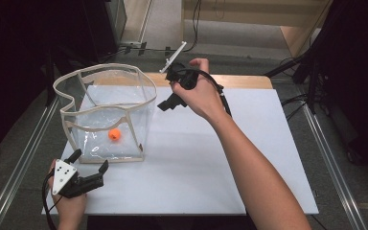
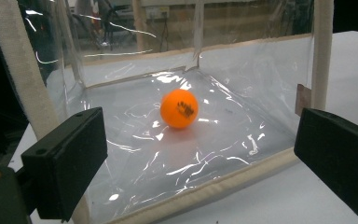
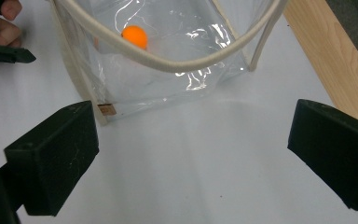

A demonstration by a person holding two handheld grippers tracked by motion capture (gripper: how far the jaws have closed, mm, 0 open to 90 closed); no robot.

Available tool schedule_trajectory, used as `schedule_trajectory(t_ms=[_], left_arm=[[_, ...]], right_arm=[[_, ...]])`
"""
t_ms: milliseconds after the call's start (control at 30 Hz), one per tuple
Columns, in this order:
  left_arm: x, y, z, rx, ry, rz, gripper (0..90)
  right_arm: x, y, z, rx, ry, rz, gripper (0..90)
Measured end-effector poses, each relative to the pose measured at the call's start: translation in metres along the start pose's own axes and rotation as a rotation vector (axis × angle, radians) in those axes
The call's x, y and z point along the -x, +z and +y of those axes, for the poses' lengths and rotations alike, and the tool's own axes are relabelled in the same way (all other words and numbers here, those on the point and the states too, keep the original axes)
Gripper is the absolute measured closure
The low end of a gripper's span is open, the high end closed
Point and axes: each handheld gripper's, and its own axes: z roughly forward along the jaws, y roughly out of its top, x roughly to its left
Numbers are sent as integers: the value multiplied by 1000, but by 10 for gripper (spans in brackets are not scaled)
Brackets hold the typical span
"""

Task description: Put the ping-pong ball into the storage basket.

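The right gripper [image 1: 168, 96] is held above the white table [image 1: 249, 158], just beside the right wall of the clear bag [image 1: 106, 112]. Its jaws stand wide apart with nothing between them; in its own view the black pads [image 3: 51, 156] frame bare table and the near corner of the bag.

The left gripper [image 1: 90, 168] rests low at the table's front left, just in front of the bag. Its jaws are likewise spread wide, touching nothing; the bag's lower cream edge lies between them, clear of both.

The bag stands upright and open-topped, its walls clear plastic, wrinkled and glossy, bound with cream fabric trim along rim and corners. An orange ball [image 2: 179, 108] with a small dark mark lies on the bag's floor, near the middle, apart from all walls.
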Motion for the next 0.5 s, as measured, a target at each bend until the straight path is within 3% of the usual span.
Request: schedule_trajectory(t_ms=[500], left_arm=[[0, 0, 0, -3, 1, 0, 30]], right_arm=[[-4, 4, -19, -3, 1, -15, 0]])
